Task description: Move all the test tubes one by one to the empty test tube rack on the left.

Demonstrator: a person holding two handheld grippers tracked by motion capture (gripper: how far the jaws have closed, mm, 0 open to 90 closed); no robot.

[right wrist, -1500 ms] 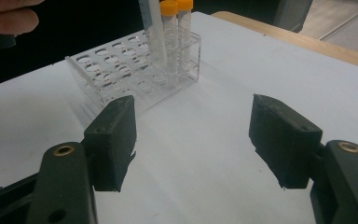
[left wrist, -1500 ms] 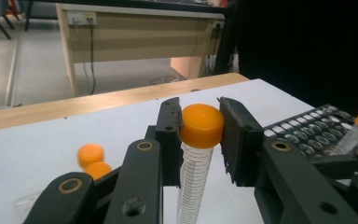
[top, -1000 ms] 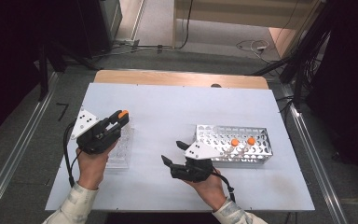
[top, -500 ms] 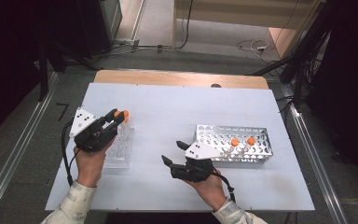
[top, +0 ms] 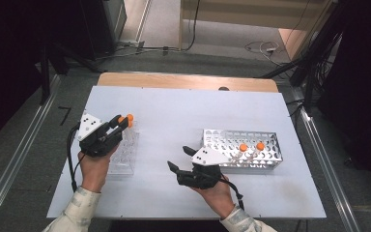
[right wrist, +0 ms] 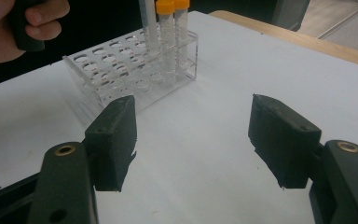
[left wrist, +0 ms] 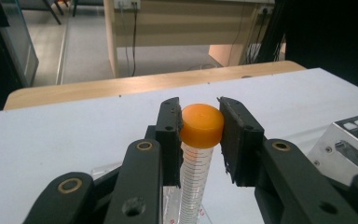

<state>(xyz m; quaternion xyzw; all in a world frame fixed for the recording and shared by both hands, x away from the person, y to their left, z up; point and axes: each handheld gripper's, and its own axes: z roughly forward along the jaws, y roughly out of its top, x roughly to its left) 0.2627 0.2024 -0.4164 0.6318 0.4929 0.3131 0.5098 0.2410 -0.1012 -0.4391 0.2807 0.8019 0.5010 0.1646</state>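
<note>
We see a white bench (top: pixel 183 116) with two racks on it. Near the left edge of the bench stands a clear plastic rack (top: pixel 125 154). Our left tongs (left wrist: pixel 199 135) are squeezed tight on a tube with an orange cap (left wrist: pixel 201 126). The black pads press on the cap from both sides. The tube is upright, and its clear body with red marks hangs down between the jaws. From above, the left tongs (top: pixel 121 122) are over the far end of the clear rack, close to the left edge of the bench. We think the bottom of the tube is down in the rack, but the view is too poor to be sure.

Our right tongs (right wrist: pixel 200 140) are wide open with nothing between the jaws. They sit low over the bare middle of the bench, nearer the front edge. In the right gripper view, two more capped tubes (right wrist: pixel 171 28) stand in the clear rack.

A silver metal rack (top: pixel 244 147) sits by the right edge of the bench. Two orange caps (top: pixel 251 146) poke up from it.
</note>
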